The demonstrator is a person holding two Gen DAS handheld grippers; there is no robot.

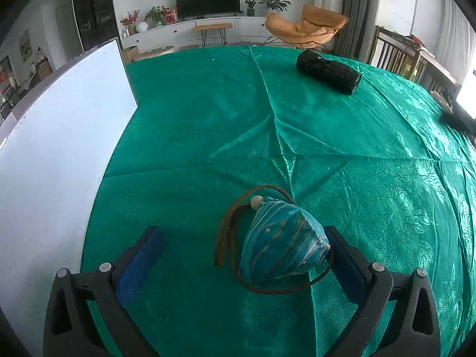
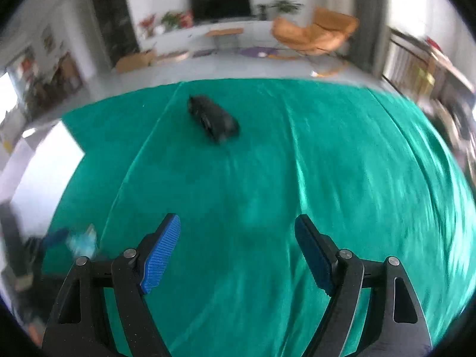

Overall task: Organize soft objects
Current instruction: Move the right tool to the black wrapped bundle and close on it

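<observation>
both grippers spread apart: left gripper (image 1: 244, 261) around blue pouch (image 1: 282, 244) near tablecloth's (image 1: 193, 125) near edge, right gripper (image 2: 238, 250) holding nothing, black pouch (image 2: 212, 119) toward far edge

Pouch (image 1: 282, 241) lies on the cloth-covered bench (image 1: 193, 119) between the spread fingers of the left claw (image 1: 247, 255), against the right one, its cord (image 1: 226, 229) looped around it; roll bag (image 1: 328, 71) far behind to the right; upright board (image 1: 59, 148) along the left edge.
</observation>
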